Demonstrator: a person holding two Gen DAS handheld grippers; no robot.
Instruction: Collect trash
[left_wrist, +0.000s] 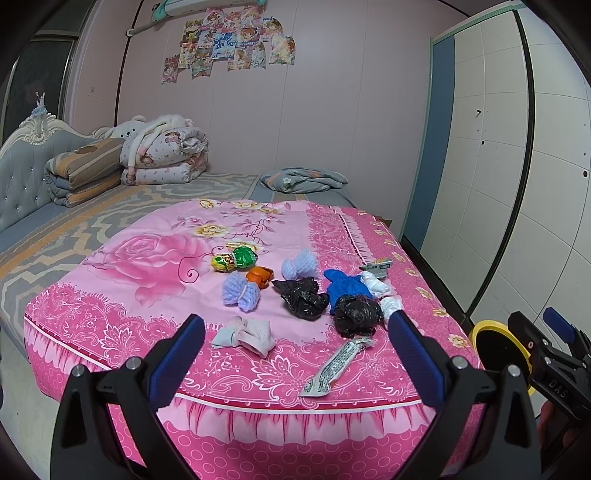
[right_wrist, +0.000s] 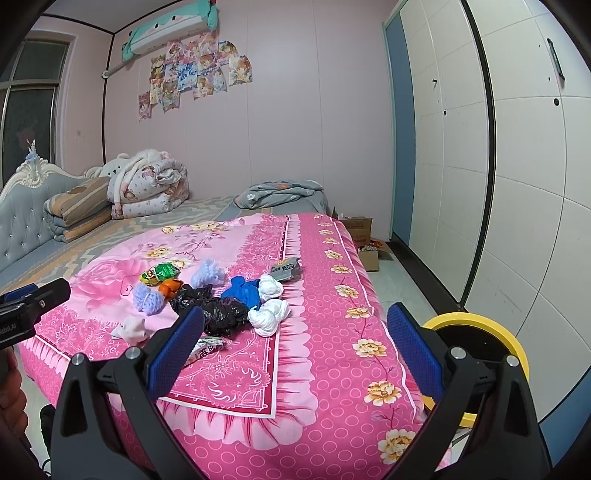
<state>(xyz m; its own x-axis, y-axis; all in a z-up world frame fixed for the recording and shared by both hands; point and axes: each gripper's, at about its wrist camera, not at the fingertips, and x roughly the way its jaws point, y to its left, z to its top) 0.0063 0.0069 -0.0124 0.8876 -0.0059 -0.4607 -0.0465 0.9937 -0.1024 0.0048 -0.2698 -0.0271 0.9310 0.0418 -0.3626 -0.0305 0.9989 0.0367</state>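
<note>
On the bedspread (left_wrist: 147, 266), the wrapper (left_wrist: 334, 365) lies diagonally (upper end right).

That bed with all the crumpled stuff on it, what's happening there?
A person holds a two-finger gripper in each hand above a pink bedspread strewn with trash: black bags, a printed wrapper, foam nets. The left gripper and the right gripper are open and empty. A yellow-rimmed bin waits beside the bed.

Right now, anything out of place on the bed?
Yes: knotted bags, wrappers and foam nets lie scattered on the pink bedspread, including a black bag and a long wrapper near the front edge. Nothing spilled.
</note>
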